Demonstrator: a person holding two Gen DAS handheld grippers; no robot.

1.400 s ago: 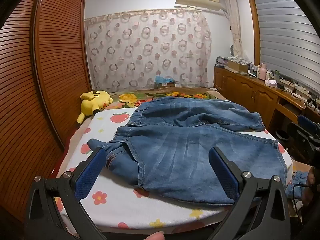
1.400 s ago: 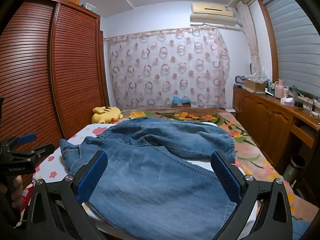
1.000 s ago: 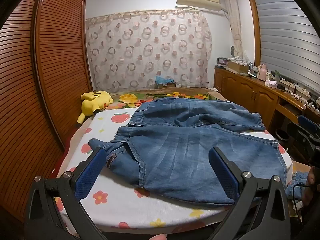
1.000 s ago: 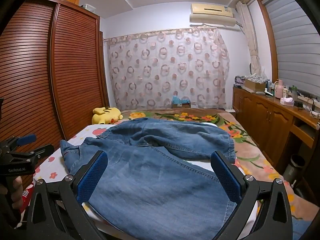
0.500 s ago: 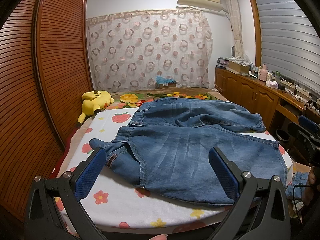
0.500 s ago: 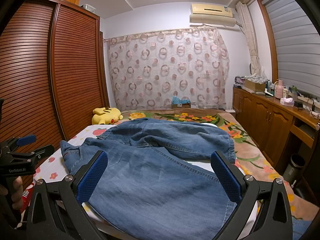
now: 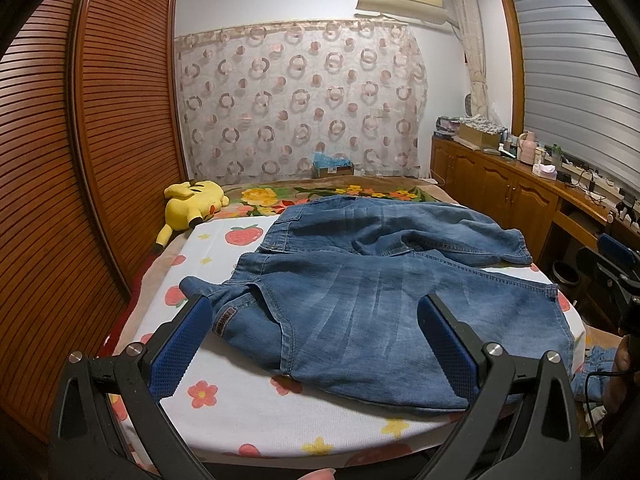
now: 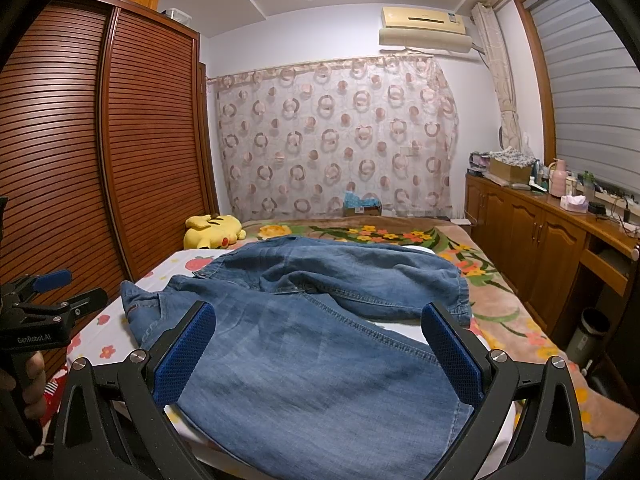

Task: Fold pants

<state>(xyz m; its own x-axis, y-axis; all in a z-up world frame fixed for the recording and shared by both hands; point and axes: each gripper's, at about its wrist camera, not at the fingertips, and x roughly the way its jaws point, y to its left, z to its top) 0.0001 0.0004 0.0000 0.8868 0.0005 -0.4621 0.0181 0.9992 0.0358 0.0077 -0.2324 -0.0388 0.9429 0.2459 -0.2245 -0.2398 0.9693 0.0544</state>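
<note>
A pair of blue denim pants [image 7: 372, 280] lies spread on the bed, one leg near me and the other leg bent behind it; the waistband with a brown label points left. It also shows in the right wrist view [image 8: 312, 332]. My left gripper [image 7: 316, 340] is open and empty, held above the bed's near edge by the waistband end. My right gripper [image 8: 320, 348] is open and empty over the near leg. The left gripper also shows at the left of the right wrist view [image 8: 48, 304].
The bed has a white fruit-and-flower sheet [image 7: 280, 412] and a floral blanket [image 8: 400, 236] behind. A yellow plush toy [image 7: 192, 204] lies at the far left. A slatted wooden wardrobe [image 7: 80, 160] stands left, a wooden cabinet [image 7: 512, 196] right, a bin [image 8: 592, 332] beside it.
Both grippers stay open and nearly still. The left wrist view has drifted slightly, with the pants shifting a little in frame.
</note>
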